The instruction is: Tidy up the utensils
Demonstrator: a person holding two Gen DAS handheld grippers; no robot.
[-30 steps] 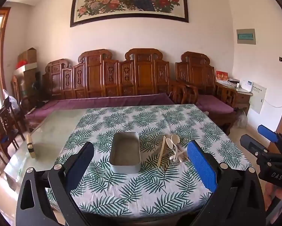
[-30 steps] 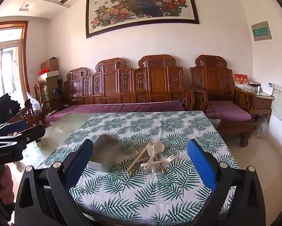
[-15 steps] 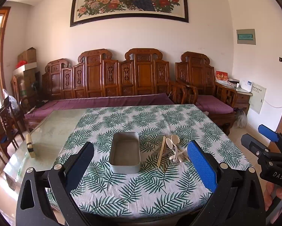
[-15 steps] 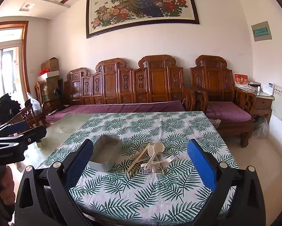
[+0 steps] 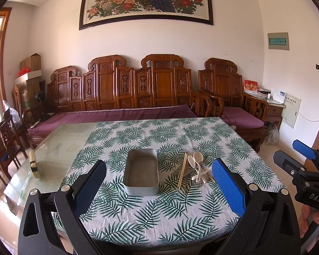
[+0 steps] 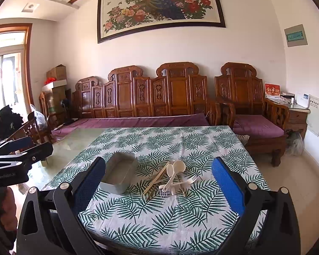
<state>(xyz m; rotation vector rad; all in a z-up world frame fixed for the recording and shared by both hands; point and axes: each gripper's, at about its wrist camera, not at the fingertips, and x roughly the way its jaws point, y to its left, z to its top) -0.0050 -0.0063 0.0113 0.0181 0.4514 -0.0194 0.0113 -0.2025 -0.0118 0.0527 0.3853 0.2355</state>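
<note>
Above the near edge of the desk [image 5: 53, 148], the left gripper [image 5: 159, 182] and right gripper [image 6: 159, 182] hang with jaws spread wide, holding nothing. Beyond them, on the leaf-print cloth [image 6: 180, 140], the grey metal tin [image 5: 141, 171] sits empty, with chopsticks [image 5: 182, 173], spoons [image 6: 176, 167] and forks [image 6: 188, 180] heaped just right of it.

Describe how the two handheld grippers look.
Both are black plastic frames with silver pivot bolts and blue textured pads on the fingers. From the left wrist view, the right gripper has white lettering "DAS" on its body. The left gripper also carries small, illegible white lettering.
</note>
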